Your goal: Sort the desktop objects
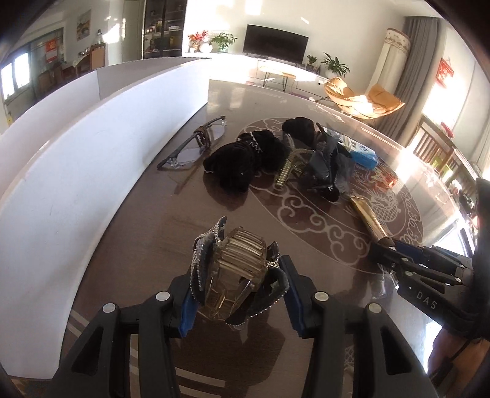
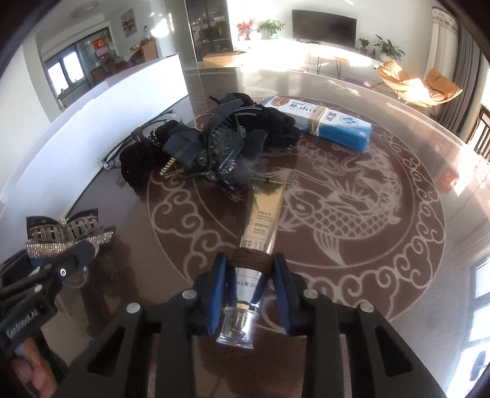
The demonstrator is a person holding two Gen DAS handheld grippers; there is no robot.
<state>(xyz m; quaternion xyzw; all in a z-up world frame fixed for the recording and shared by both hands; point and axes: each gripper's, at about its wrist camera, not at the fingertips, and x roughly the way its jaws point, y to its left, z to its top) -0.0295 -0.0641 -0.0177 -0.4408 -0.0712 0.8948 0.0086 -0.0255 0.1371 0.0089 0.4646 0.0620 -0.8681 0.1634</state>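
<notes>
hair clip (image 1: 235, 269) in left claw (image 1: 235, 275)

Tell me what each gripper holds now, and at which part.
The left gripper holds a hair claw clip by its two sides. The right gripper is shut on a gold tube at its neck, just above the clear cap.

Sunlit living room beyond a glossy dark brown table (image 2: 398, 171) inlaid with pale fish and cloud patterns: black flat television (image 2: 324, 25) on a long white console, two tan lounge chairs (image 2: 410, 84), grey curtains (image 1: 419, 61), potted green plants (image 1: 335, 65).
</notes>
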